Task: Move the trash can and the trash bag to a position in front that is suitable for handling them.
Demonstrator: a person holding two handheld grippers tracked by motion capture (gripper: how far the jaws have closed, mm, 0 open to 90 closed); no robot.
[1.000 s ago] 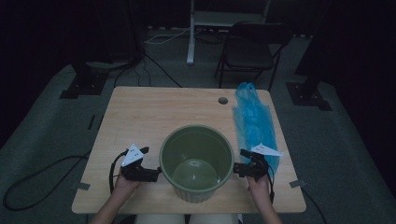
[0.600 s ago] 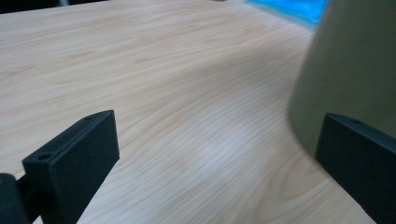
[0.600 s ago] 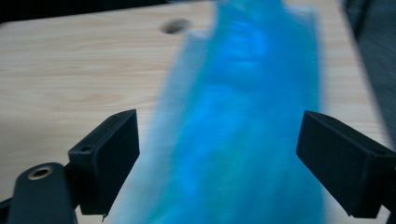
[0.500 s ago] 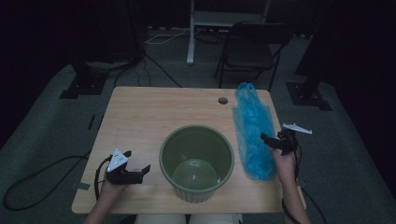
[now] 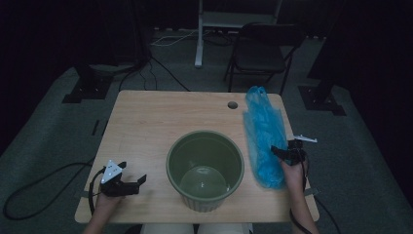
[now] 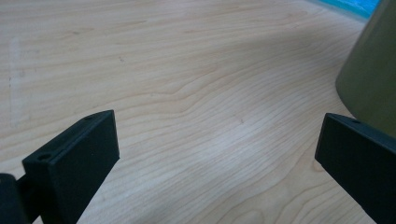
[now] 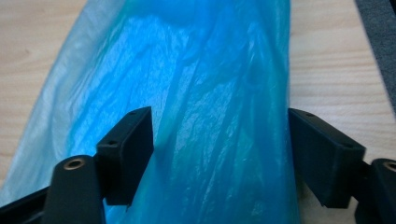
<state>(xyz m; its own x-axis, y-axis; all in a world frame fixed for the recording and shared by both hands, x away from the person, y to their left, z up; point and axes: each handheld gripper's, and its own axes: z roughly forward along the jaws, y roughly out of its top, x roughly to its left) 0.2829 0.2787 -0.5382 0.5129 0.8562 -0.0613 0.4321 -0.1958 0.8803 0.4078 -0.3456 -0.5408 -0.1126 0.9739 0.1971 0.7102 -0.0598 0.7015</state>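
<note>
- Fingers of the right gripper (image 7: 219,163) stand to either side of the blue plastic bag (image 7: 187,93); the jaws have just been closing, with the film bunched between them and touching both pads, though a firm pinch cannot be told.
- Fingers of the left gripper (image 6: 219,158) are spread wide over bare wood, nothing between them.
- Near the front left corner of the tabletop (image 5: 146,122), the left gripper (image 5: 131,183) is held low, pointing toward the green bucket (image 5: 205,168).
- Upright at the middle of the front edge stands that bucket, its mouth open.
- Along the right edge the bag (image 5: 265,136) lies flat, stretching from near the front toward the far right corner; the right gripper (image 5: 282,152) meets it about halfway along.
- Toward the far edge, a small round hole (image 5: 233,105) sits just left of the bag's far end.
</note>
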